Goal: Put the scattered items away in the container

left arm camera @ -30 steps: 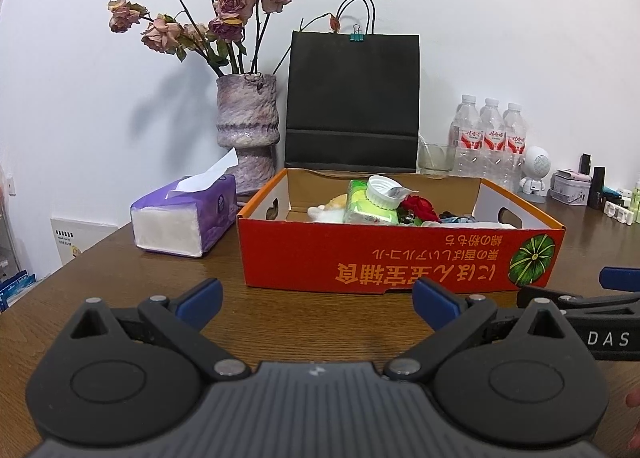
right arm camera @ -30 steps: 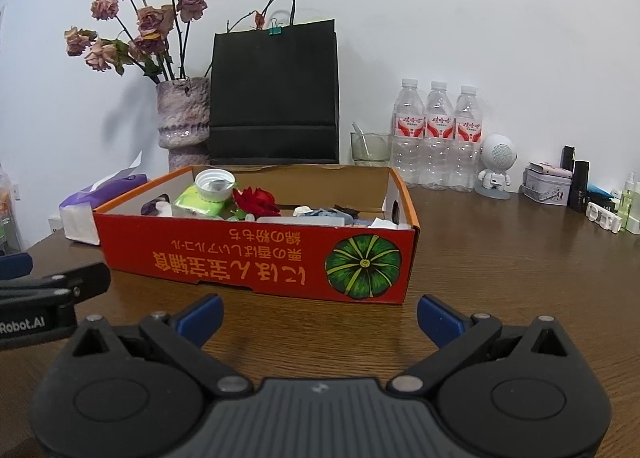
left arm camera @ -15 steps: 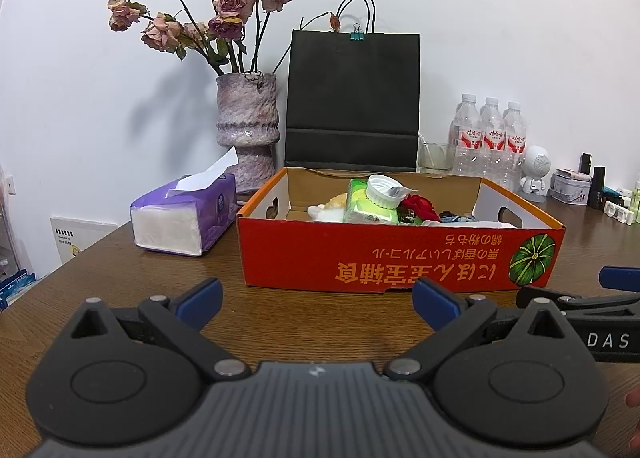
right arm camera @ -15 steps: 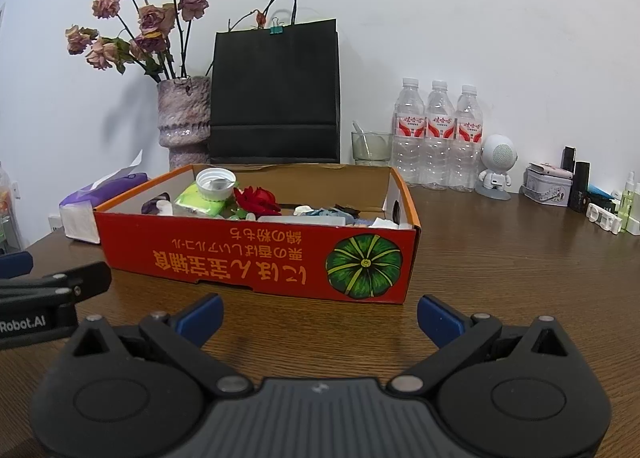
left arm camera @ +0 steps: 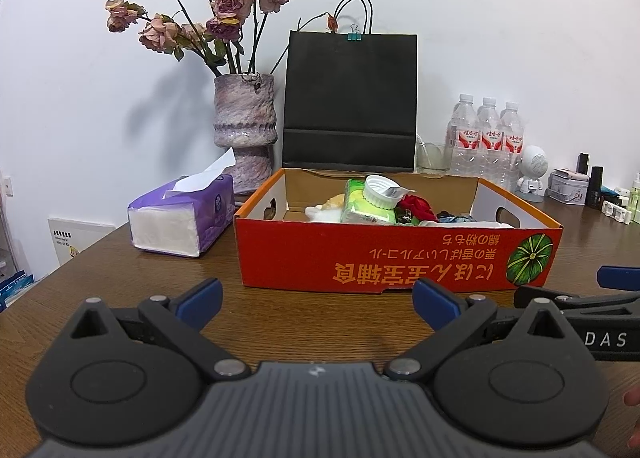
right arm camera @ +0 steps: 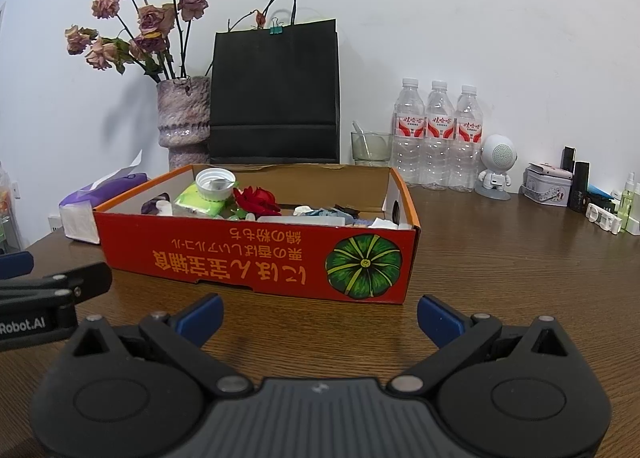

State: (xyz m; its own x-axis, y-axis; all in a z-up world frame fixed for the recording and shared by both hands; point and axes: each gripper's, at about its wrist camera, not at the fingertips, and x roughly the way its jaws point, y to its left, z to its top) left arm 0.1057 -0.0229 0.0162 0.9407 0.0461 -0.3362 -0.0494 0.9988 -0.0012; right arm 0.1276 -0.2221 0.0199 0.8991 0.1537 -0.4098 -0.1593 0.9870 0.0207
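**Both claws wide and empty in front of the filled box**

The left claw (left arm camera: 316, 304) was seen spread wide with nothing between its blue pads, held low over the wooden worktop (left arm camera: 120, 270). The right claw (right arm camera: 318, 316) was likewise spread wide and empty. Each claw appeared only partly in the other's view: the right one was cut off at the right edge of the left wrist view, the left one at the left edge of the right wrist view.

The red cardboard box (left arm camera: 392, 258) was recorded on the worktop just ahead of both claws, its printed lettering upside down, a green pumpkin mark at its right end. Inside were noted a green packet (left arm camera: 362, 207), a white cap (left arm camera: 380, 190) resting on top of it, and a red rose (right arm camera: 258, 199). The remaining contents, pale and dark pieces low behind the front wall, could not be made out. The box floor was hidden.

A purple tissue pack (left arm camera: 184, 213) lay just left of the box. Behind stood a vase of dried roses (left arm camera: 244, 129), a black paper bag (left arm camera: 350, 101) and three water bottles (right arm camera: 438, 133). The small items at the far right were too small to identify.
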